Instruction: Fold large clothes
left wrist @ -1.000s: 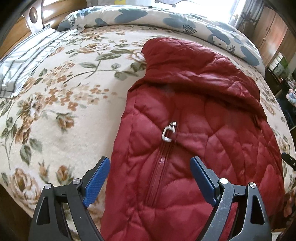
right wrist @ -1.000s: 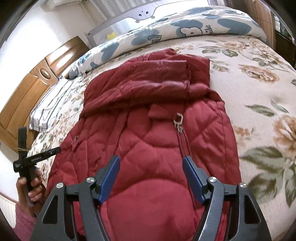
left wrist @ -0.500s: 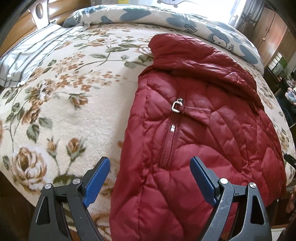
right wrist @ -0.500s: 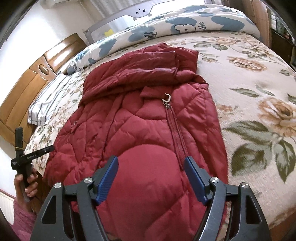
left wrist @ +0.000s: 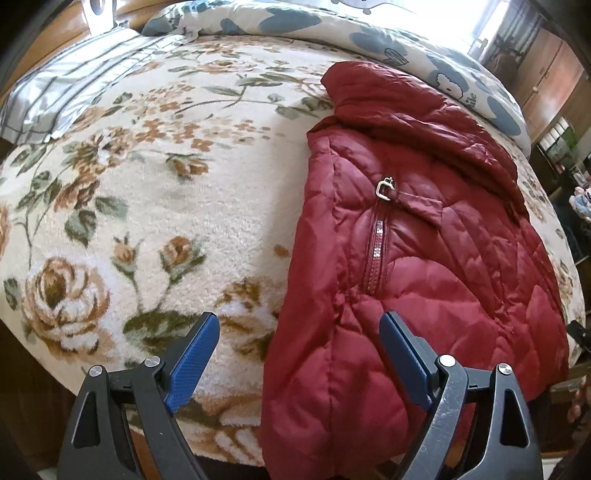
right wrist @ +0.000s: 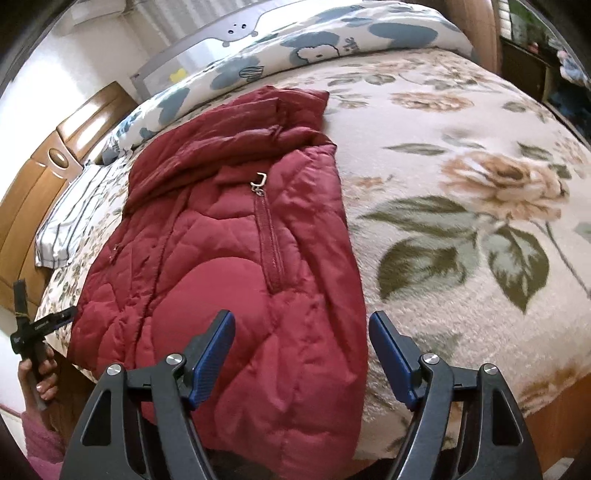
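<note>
The jacket (left wrist: 424, 258) is quilted red cloth with a slight sheen, its zipper pull (left wrist: 384, 189) shiny metal. At its nine o'clock the bed's blanket (left wrist: 166, 206) looks fleecy and matt. The headboard (right wrist: 44, 192) is glossy wood.

Jacket on the bed, one gripper over each of its long edges.

The quilted jacket (left wrist: 424, 258) lies lengthwise on the blanket (left wrist: 166, 206), its collar end toward the rolled duvet (left wrist: 369, 33) along the bed's far side and its hem hanging over the near edge. A pillow (left wrist: 66, 92) lies at the headboard end, well apart from the jacket. The left gripper (left wrist: 299, 365) hovers over the jacket's edge on that side, blanket under one finger; the right gripper (right wrist: 301, 356) hovers over the opposite edge. The zipper pull (right wrist: 258, 182) sits just below the collar.
</note>
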